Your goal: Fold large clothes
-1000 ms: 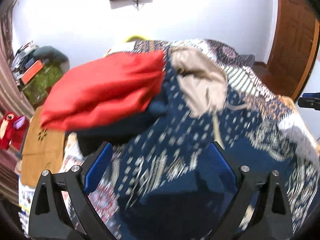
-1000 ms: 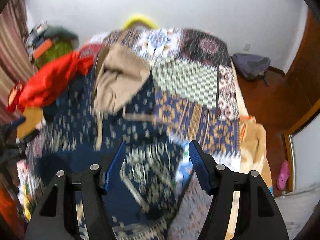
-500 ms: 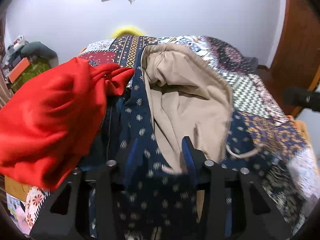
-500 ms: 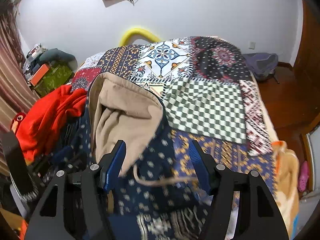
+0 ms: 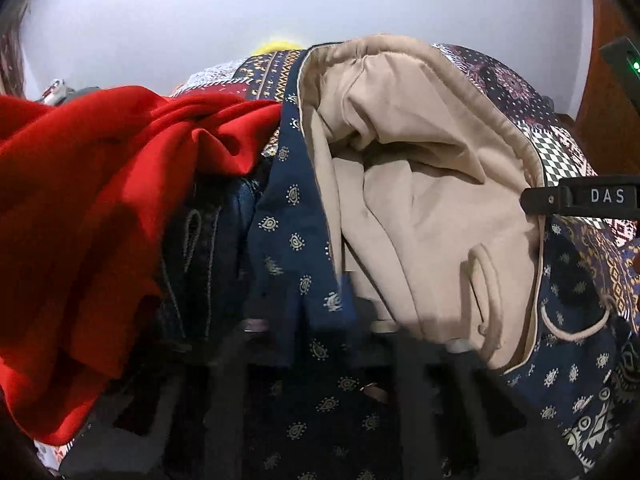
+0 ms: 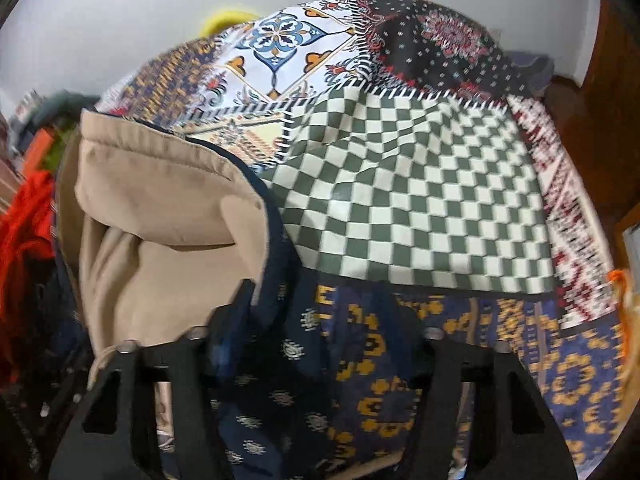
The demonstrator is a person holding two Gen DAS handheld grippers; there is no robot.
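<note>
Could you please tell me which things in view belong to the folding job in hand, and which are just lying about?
Part of the job:
- navy hooded garment with its beige-lined hood
- left gripper, jaws shut on the garment's edge
- right gripper, straddling the hood's edge

Just lying about:
- red garment
- patchwork bedspread

Your left gripper (image 5: 324,320) is mostly buried: the navy patterned hoodie (image 5: 292,240) drapes over its fingertips, so the pads are hidden. Beside the hoodie, the red garment (image 5: 80,200) runs off the picture's left edge. In your right wrist view, the right gripper (image 6: 316,320) is blurred, its far finger lost against the patchwork bedspread (image 6: 420,200).
</note>
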